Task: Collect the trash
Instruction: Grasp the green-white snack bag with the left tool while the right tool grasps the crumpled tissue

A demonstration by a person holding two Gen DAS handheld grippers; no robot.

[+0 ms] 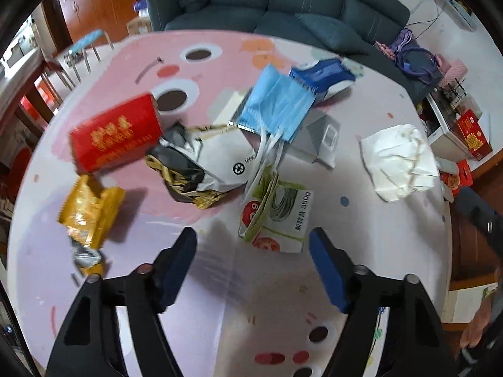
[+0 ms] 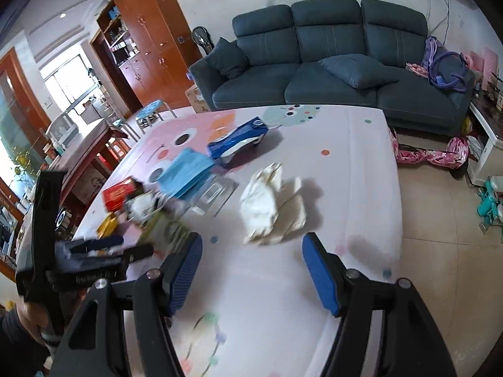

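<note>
— Blue-padded fingers (image 1: 328, 270) of the left gripper (image 1: 253, 238) fill the bottom of its frame, spread apart, nothing between them, above bare desk (image 1: 377, 235).

— And the trash?

— Just beyond them: a green-and-white packet (image 1: 276, 216) at centre, a gold wrapper (image 1: 91, 210) lower left, a red box (image 1: 116, 132) above it, blue face masks (image 1: 276, 103) in the upper middle, crumpled white tissue (image 1: 399, 160) at right.

— The right gripper (image 2: 251, 245)?

— Its fingers (image 2: 317, 270) also stand apart and empty, the tissue just past them at the frame's centre.
</note>
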